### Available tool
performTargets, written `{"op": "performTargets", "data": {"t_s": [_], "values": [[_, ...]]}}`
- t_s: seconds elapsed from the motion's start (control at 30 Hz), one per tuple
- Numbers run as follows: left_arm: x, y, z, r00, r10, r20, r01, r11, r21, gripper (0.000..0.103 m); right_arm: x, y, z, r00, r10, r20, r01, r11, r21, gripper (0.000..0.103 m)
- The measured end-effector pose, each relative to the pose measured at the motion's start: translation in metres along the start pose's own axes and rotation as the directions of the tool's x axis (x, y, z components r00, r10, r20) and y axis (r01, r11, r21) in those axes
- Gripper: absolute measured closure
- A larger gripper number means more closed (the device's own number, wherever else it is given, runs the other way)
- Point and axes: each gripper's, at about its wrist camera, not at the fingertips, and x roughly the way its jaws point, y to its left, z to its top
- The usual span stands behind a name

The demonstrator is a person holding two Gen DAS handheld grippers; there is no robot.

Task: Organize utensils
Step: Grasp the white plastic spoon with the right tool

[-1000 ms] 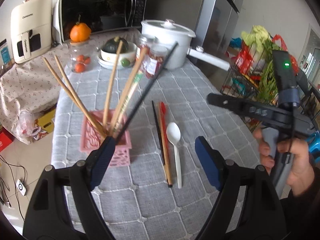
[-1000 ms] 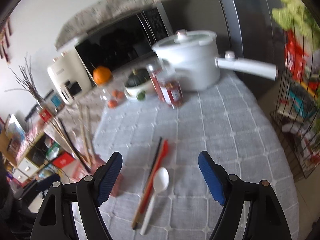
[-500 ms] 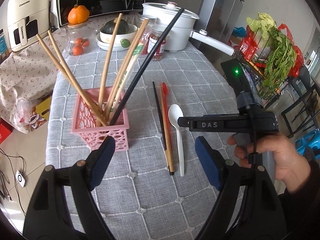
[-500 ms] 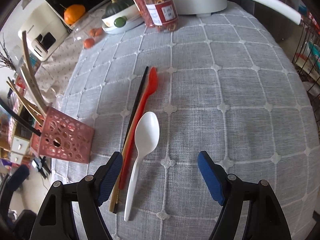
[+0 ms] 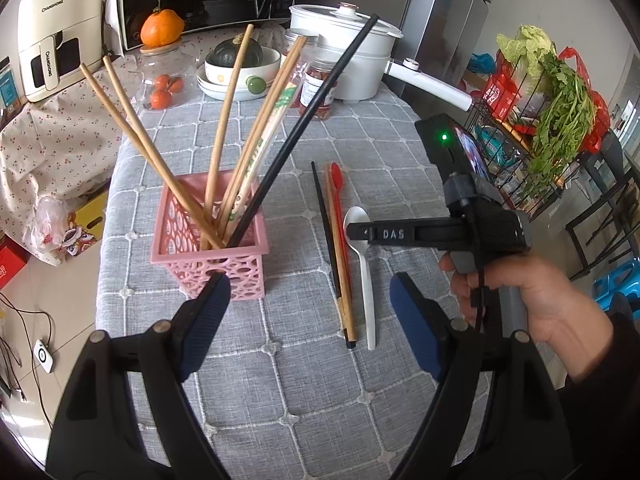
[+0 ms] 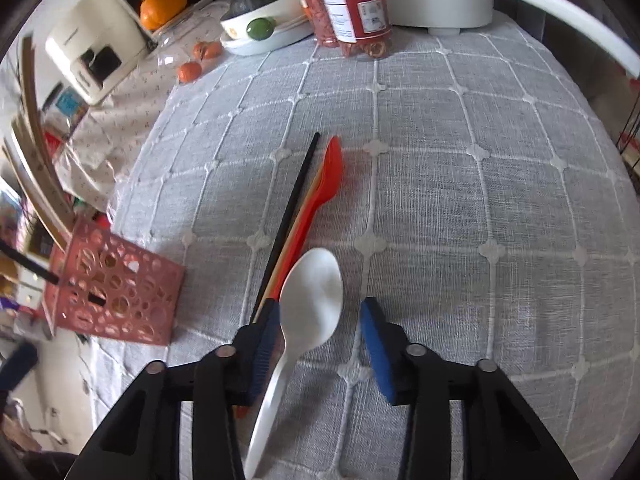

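right hand-held gripper [image 6: 320, 340] closing around white spoon [image 6: 312, 296], pads apart.

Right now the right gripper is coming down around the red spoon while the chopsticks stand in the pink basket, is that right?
Not quite: the right gripper straddles the white spoon, as the right wrist view shows; its jaws have just been closing. The red spoon lies beside it. Chopsticks do stand in the pink basket.

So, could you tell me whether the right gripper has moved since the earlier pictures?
Yes. The right gripper has come down toward the grey tablecloth, and its jaws have just been closing, now straddling the white spoon without pressing on it.
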Motion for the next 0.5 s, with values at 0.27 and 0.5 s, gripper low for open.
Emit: {"op": "performTargets", "data": {"t_s": [0.27,0.5], "values": [[0.01,-0.022,-0.003,1.0,0.012,-0.02,-0.011,0.997,0.07,0.021,-0.013,-0.029,0.0,0.993,0.118,0.023,-0.119,0.989,0.09,0.1],[0.032,-0.067,0.003,0.998,0.027,-0.06,-0.016,0.984,0.175,0.048,-0.069,-0.058,-0.005,0.988,0.062,0.141,-0.073,0.994,0.077,0.1]]}}
